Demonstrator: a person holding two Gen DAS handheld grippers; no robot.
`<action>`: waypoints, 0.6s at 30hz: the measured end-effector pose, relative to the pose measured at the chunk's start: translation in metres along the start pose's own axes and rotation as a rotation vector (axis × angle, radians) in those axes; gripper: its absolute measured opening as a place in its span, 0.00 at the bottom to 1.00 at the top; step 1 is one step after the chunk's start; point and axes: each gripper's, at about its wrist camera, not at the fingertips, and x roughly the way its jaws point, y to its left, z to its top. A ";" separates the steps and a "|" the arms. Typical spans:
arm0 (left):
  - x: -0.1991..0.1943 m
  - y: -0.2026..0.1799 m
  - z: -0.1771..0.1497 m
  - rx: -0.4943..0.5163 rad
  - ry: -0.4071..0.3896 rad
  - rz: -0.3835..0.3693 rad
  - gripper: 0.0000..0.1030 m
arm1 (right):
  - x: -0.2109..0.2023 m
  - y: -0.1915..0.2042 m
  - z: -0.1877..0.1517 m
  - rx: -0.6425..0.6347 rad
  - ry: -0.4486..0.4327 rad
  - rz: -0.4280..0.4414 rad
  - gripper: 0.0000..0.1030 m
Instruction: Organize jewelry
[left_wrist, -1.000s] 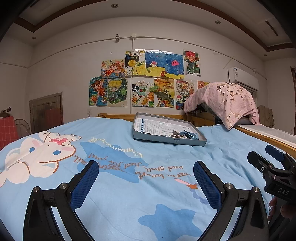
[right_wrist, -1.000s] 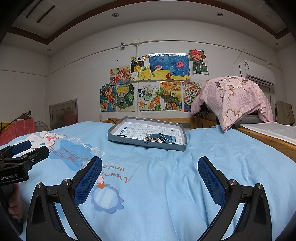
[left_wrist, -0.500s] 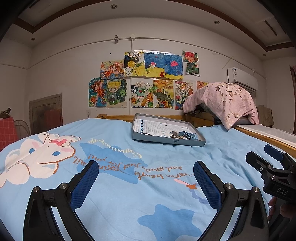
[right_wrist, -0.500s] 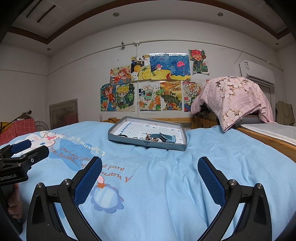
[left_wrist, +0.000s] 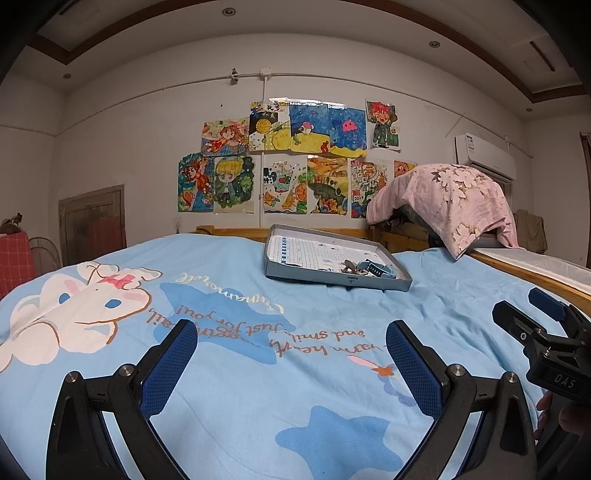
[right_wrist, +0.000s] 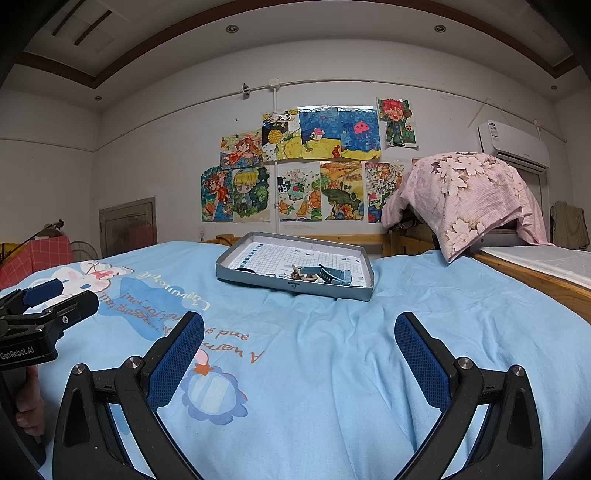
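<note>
A shallow grey tray (left_wrist: 295, 272) (right_wrist: 251, 280) with a checked paper lining lies on the blue bedspread, far ahead of both grippers. A small heap of jewelry (left_wrist: 364, 268) (right_wrist: 319, 275), with a blue strap-like piece and small metal bits, lies in its near right part. My left gripper (left_wrist: 290, 339) is open and empty, low over the bedspread. My right gripper (right_wrist: 300, 332) is open and empty too. Each gripper shows at the edge of the other's view, the right one (left_wrist: 532, 317) and the left one (right_wrist: 55, 299).
A pink flowered cloth (left_wrist: 454, 199) (right_wrist: 472, 195) covers something at the bed's far right. A wooden bed rail (left_wrist: 524, 273) (right_wrist: 535, 280) runs along the right side. Drawings hang on the back wall (left_wrist: 295, 162). A red checked item (left_wrist: 14, 258) stands at far left.
Both views have barely shifted; the grippers hold almost still and stay open. The tray and jewelry have not moved.
</note>
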 end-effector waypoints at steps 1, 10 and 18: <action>0.000 0.000 0.000 0.001 0.000 0.002 1.00 | 0.000 0.000 0.000 0.000 0.000 0.000 0.99; 0.006 0.002 -0.003 -0.021 0.017 0.010 1.00 | 0.000 -0.001 0.000 0.001 -0.001 -0.001 0.99; 0.007 0.000 -0.003 -0.018 0.017 0.008 1.00 | 0.000 0.000 -0.001 0.005 -0.002 -0.002 0.99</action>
